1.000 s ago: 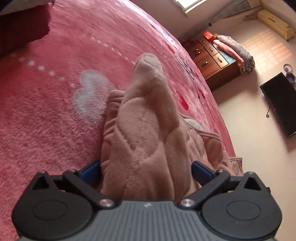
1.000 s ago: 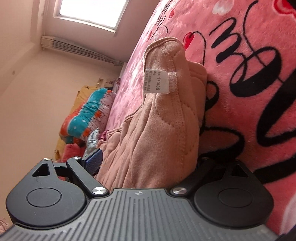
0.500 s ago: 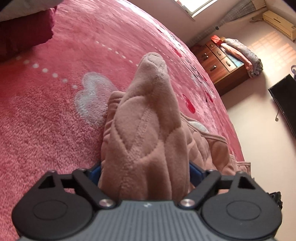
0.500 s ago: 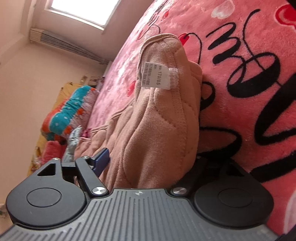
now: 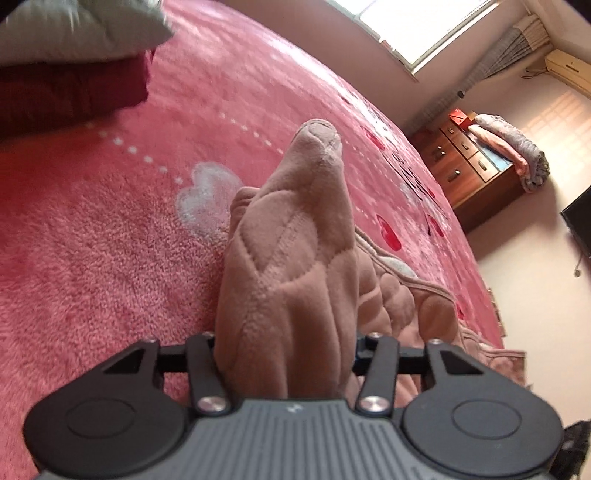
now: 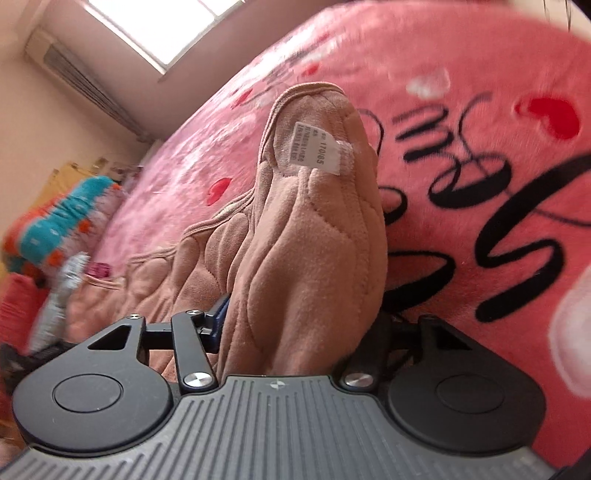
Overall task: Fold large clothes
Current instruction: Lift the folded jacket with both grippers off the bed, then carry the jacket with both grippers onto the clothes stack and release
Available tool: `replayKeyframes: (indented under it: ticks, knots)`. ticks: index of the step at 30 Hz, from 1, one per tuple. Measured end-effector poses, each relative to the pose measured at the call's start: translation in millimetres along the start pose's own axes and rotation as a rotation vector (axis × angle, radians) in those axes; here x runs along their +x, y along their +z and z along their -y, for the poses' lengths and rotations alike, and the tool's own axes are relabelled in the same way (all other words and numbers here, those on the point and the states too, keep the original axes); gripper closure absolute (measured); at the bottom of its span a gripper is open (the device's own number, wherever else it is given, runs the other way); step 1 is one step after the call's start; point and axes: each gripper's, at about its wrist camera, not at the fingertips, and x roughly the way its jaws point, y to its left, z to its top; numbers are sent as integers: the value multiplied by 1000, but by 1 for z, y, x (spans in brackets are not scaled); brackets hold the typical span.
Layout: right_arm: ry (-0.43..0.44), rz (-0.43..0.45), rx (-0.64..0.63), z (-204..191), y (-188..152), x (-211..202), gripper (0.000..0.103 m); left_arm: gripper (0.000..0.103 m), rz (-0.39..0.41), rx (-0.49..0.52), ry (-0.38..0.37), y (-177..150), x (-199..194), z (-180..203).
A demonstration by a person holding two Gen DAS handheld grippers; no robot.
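Observation:
A dusty-pink quilted fleece garment (image 5: 295, 229) lies bunched on the pink bedspread (image 5: 92, 258). In the left wrist view a thick fold of it rises between the jaws of my left gripper (image 5: 284, 354), which are closing and squeeze the cloth from both sides. In the right wrist view another fold of the garment (image 6: 317, 236), bearing a white size label (image 6: 317, 151), fills my right gripper (image 6: 299, 332). Its jaws are closing too, with the blue left pad (image 6: 221, 317) against the cloth. The fabric hides the other fingertips.
A white pillow (image 5: 85, 29) on a dark red cushion (image 5: 66, 96) sits at the bed's far left. A wooden dresser (image 5: 476, 173) with folded bedding stands beyond the bed. Colourful bedding (image 6: 55, 218) is piled by the wall in the right wrist view.
Both grippers' jaws have narrowed onto the garment folds. Both hands have risen and swung, so more of the room and the bed shows and the cloth lifts with them.

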Motion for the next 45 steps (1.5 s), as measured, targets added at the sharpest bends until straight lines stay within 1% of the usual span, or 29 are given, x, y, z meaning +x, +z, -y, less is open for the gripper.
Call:
replayKeyframes:
  ticks: [4,8,13,16,18,22,26,31,35,38,39,40,44,45]
  knots:
    - [-114,89,-144,-40,-18,-10,45,61,50,49,45,-8,-18,19]
    - [-191,167,-283,-74,-39,-21,49,63,97,82,62,-20,-40,29]
    - [-246,256,-424,-99,-70,-44,51,64,155,94,48,-34,-69,37]
    - [-277,294,-506,-113,-85,-52,52,65,180,98,39,-43,-88,39]
    - [-293,319,-555,-123,-93,-58,53,66,187,95,37,-48,-98,39]
    - [-327,361,-633,-131,-108,-69,55,66,198,94,25,-56,-122,39]
    - [-333,405,-674,-133,-115,-83,56,67,211,92,12,-63,-148,39]
    - [-337,419,-737,-142,-126,-91,58,68,211,73,-3,-69,-179,34]
    - [-338,449,-801,-145,-126,-92,58,68,229,63,-21,-75,-202,28]
    - [-329,476,-834,-156,-128,-99,58,68,257,48,-42,-73,-220,22]
    - [-327,488,-848,-155,-119,-97,58,68,271,41,-51,-71,-226,18]
    - [-323,502,-866,-161,-118,-97,58,68,288,33,-60,-68,-232,14]
    - [-279,538,-920,-189,-107,-97,58,68,355,-14,-86,-48,-258,-8]
    - [-266,550,-939,-197,-109,-97,58,68,382,-25,-91,-41,-266,-15]
